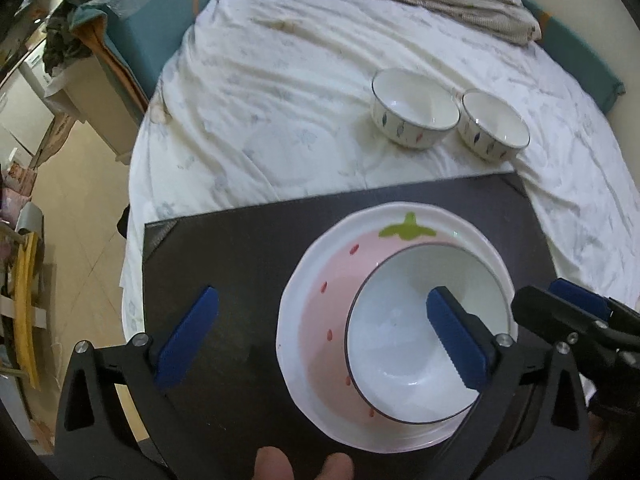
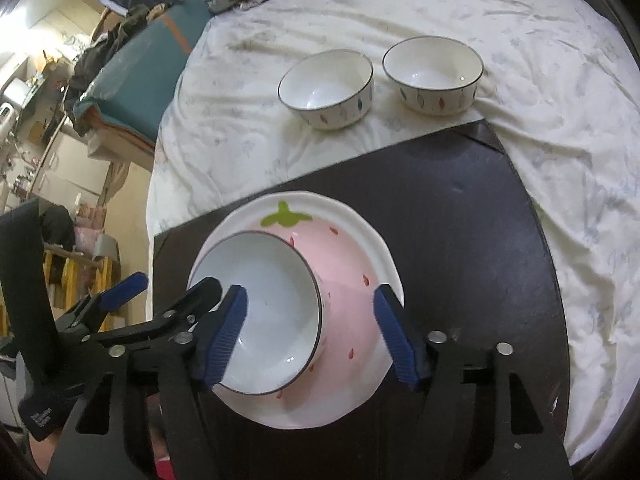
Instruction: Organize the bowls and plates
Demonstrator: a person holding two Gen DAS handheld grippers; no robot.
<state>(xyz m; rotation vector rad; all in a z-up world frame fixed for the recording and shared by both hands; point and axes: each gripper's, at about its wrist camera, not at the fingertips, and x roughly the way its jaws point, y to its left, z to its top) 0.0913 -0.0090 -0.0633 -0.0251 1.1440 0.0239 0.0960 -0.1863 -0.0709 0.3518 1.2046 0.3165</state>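
Two bowls (image 2: 326,88) beyond strawberry plate (image 2: 352,280)

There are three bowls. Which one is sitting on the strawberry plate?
The bowl under the grippers sits on the pink strawberry plate. The other two bowls stand on the white sheet behind the dark board.

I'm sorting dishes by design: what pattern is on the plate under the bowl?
Pink strawberry plate: red seeds, green stem, white rim; clearest in right wrist view.

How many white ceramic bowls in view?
3. One white dark-rimmed bowl sits in the pink strawberry plate on the dark board; two leaf-patterned bowls stand side by side on the white bedsheet. None seems hidden.
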